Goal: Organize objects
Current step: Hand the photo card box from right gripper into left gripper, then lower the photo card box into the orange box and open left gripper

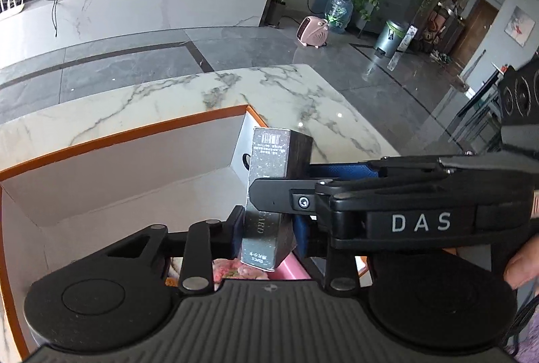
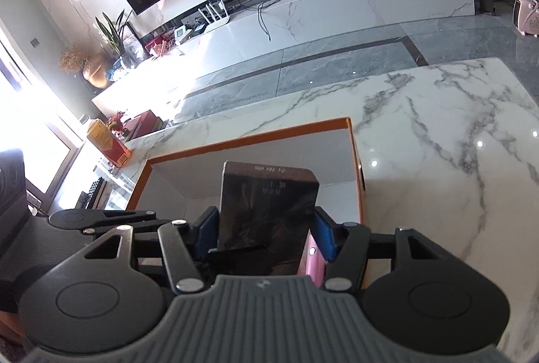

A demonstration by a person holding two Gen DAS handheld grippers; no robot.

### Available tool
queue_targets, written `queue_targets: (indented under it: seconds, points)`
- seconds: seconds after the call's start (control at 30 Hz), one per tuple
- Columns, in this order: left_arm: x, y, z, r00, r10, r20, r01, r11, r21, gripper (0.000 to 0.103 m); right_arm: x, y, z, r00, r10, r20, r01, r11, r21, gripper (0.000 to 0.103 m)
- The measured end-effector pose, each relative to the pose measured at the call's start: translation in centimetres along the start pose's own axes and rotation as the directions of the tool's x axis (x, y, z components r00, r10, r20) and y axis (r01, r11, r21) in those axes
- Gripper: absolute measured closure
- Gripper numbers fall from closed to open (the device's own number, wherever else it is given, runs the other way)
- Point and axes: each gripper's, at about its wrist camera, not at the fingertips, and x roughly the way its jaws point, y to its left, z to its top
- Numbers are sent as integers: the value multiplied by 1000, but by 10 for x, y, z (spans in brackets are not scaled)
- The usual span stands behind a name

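Observation:
A dark speckled carton [image 1: 269, 194] stands upright over an orange-rimmed white box [image 1: 118, 140] on the marble table. My left gripper [image 1: 266, 225] is shut on the carton's narrow sides. My right gripper [image 2: 266, 235] is shut on the same carton [image 2: 266, 208], gripping its wide faces; its black finger [image 1: 279, 198] crosses in front of the carton in the left wrist view. The box [image 2: 256, 135] shows behind the carton in the right wrist view. A pink item [image 1: 289, 268] and a floral item [image 1: 235, 272] lie in the box under the carton.
The marble table [image 2: 438, 127] extends right and beyond the box. An orange-yellow packet [image 2: 107, 144] lies at the table's far left edge. A grey tiled floor and a long white TV cabinet [image 1: 134, 9] lie beyond.

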Motion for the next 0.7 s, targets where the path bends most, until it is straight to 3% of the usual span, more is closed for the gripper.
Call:
queue_targets:
  seconds: [0.1,0.37,0.53,0.7]
  points:
    - [4,-3,9,998,57,11,-57,998,-23,77,-9,-3,4,998,-25,58,24,1000,11,42]
    - [24,-1,27,998,62,19,-59,989,-135,77,-28,-26,12,963,-198,183,194,980,42,42]
    - [39,1,35,996,86,37,-76,972,-225,77,-24,-42,8,956,-236,172,230,972,56,43]
    - [52,8,35,992,118,46,-99,950,-298,77,-18,-58,4,955,-245,166,230,967,109,66]
